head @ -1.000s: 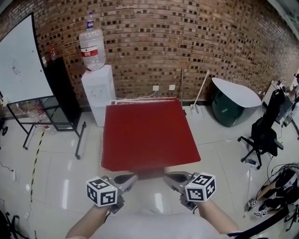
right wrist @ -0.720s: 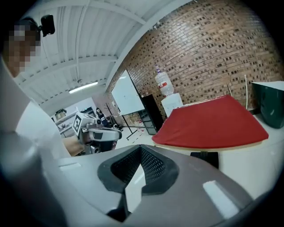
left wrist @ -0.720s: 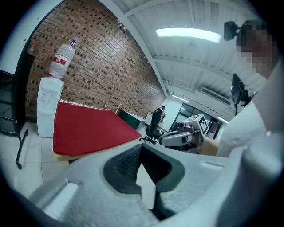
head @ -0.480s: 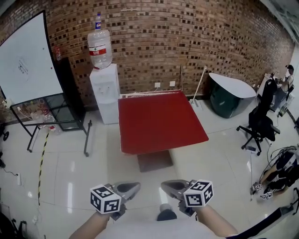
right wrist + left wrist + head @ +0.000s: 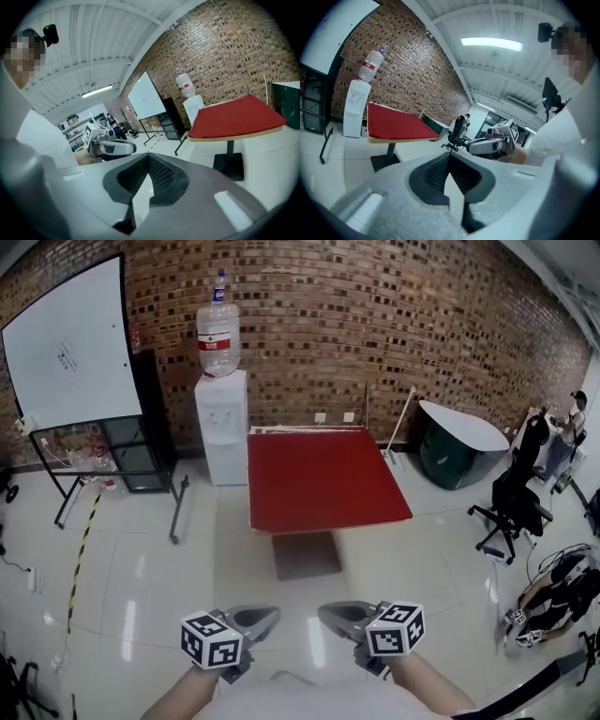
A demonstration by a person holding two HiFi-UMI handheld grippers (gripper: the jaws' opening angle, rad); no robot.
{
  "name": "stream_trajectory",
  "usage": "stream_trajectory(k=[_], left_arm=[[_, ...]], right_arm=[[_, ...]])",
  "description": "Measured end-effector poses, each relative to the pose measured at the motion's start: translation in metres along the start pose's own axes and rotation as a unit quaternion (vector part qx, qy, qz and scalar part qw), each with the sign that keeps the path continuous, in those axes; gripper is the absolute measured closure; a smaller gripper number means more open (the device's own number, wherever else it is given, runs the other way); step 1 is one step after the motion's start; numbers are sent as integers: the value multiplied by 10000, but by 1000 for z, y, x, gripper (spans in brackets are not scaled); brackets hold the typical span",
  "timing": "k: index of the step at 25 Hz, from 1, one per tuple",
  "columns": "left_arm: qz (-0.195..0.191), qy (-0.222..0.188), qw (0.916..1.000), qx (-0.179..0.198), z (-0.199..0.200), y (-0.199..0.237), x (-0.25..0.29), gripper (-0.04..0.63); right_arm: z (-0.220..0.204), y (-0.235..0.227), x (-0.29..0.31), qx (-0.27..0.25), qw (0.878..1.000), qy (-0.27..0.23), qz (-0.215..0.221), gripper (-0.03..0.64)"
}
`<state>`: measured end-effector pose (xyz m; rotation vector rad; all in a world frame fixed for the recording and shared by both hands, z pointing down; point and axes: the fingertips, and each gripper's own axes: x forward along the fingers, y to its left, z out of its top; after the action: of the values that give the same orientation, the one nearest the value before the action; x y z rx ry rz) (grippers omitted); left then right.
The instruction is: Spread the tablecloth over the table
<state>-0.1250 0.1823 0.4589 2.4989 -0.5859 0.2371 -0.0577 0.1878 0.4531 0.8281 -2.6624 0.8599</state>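
A red tablecloth (image 5: pixel 323 479) lies flat over the square pedestal table (image 5: pixel 305 555) in the middle of the room, in front of the brick wall. It also shows in the left gripper view (image 5: pixel 393 124) and the right gripper view (image 5: pixel 234 117). My left gripper (image 5: pixel 272 614) and right gripper (image 5: pixel 323 613) hover side by side low in the head view, well short of the table, over the white floor. Both are shut with nothing between their jaws (image 5: pixel 449 159) (image 5: pixel 149 161). Each gripper view shows the other gripper off to the side (image 5: pixel 487 145) (image 5: pixel 112 147).
A water dispenser (image 5: pixel 223 423) stands at the table's far left corner. A whiteboard (image 5: pixel 70 348) on a stand and a black cabinet (image 5: pixel 150 418) are at the left. A dark tub (image 5: pixel 459 451), an office chair (image 5: pixel 511 507) and floor cables (image 5: pixel 553 601) are at the right.
The table with its red cloth has drawn away and looks smaller; both grippers have pulled back from its near edge and stay shut and empty.
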Motion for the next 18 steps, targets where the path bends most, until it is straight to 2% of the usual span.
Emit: stream_trajectory(k=[7,10,18], left_arm=[[2,89,9999,-141,-57,-80,-3,594],[-50,112,9999,-89,-71,-117,0,594],[-110,102,9999,66,-100,-182,-8,594]], right_arm=[[-67,40,-60,115,9999,55,67,615],[-89,57,-88,104,9998,100,143,615],[-116,86,-140,6,9999,-77,84,615]])
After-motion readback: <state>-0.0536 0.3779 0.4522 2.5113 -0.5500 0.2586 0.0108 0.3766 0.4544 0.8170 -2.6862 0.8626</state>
